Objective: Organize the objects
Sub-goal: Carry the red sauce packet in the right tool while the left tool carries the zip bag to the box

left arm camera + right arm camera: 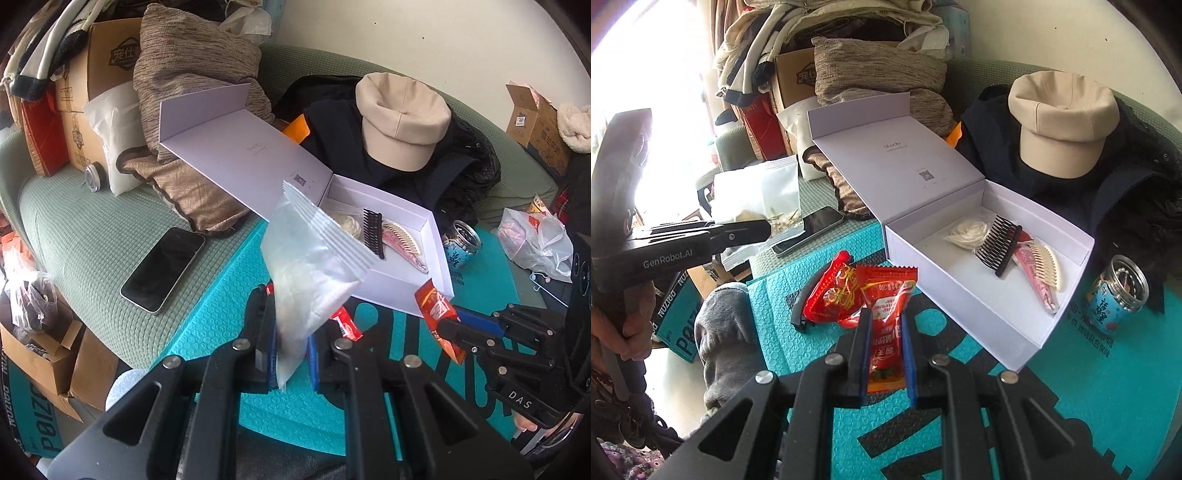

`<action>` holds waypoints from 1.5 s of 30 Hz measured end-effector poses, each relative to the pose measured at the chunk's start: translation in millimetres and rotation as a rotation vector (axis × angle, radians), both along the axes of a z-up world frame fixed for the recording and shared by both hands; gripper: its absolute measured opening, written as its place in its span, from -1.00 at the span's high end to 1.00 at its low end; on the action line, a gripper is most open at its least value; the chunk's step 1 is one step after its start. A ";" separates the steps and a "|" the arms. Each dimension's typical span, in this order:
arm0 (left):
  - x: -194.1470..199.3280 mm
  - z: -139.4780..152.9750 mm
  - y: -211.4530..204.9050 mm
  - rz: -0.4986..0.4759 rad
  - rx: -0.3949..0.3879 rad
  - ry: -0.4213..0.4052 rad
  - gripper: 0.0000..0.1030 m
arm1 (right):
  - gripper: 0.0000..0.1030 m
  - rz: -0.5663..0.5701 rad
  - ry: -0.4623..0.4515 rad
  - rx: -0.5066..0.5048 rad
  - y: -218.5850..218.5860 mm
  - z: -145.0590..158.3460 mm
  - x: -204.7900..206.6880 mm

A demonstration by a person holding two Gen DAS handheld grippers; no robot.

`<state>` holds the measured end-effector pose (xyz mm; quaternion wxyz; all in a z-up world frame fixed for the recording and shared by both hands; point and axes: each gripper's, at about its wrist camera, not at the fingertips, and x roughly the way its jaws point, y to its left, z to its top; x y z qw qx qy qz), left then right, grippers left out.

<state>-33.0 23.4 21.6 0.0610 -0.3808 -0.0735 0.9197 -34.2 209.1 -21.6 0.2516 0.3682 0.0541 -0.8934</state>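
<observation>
Pinching red sachet (pixel 886 325) between right fingers (pixel 862 343).

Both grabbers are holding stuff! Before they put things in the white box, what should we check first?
1. Left gripper pinching the clear plastic zip bag: ok.
2. Right gripper pinching the red snack sachet: ok.
3. Open white cardboard box, lid back: ok.
4. Bare floor in the box beside the black comb: ok.
5. Second red packet on the teal mat, not gripped: not ok.
6. Zip bag sealed: cannot tell.
</observation>
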 end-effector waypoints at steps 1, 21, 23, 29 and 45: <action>-0.9 1.0 3.5 -0.009 -0.002 0.001 0.76 | 0.72 -0.006 0.005 -0.002 1.9 2.0 1.8; -45.3 12.5 93.6 -0.210 -0.023 -0.013 0.76 | 0.73 -0.124 0.037 0.006 52.5 17.3 -1.1; -52.9 10.5 102.1 -0.218 -0.026 -0.023 0.76 | 0.73 -0.134 0.045 0.009 58.6 17.8 -4.7; -78.8 4.6 123.2 -0.231 -0.028 -0.038 0.76 | 0.72 -0.147 0.055 -0.006 78.5 17.7 -22.0; -166.1 -19.5 146.9 -0.194 -0.040 -0.093 0.76 | 0.73 -0.159 0.051 0.009 104.1 8.9 -91.3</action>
